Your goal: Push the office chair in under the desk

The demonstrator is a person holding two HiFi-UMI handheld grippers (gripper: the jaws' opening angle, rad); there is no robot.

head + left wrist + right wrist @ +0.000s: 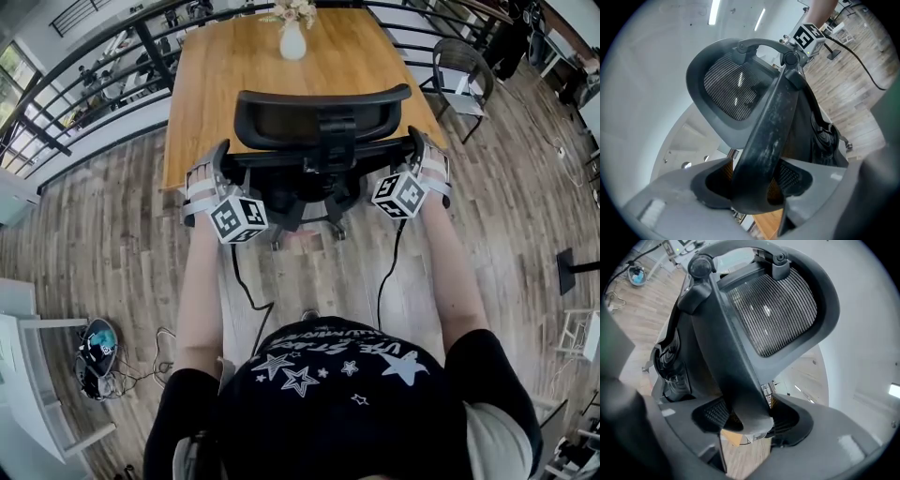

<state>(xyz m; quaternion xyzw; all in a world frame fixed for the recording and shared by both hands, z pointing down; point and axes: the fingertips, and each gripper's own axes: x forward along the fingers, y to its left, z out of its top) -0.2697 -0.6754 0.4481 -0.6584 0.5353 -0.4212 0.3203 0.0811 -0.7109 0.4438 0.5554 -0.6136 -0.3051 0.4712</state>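
My left tongs (222, 155) and right tongs (416, 142) each clamp one end of the black crossbar (319, 155) on the back of the office chair (309, 192). The bar fills the gap between each pair of pads. The chair stands on the wooden floor (112, 234) at the near edge of the bench (225, 75), directly between my tongs, with its headrest (323, 117) over that edge.
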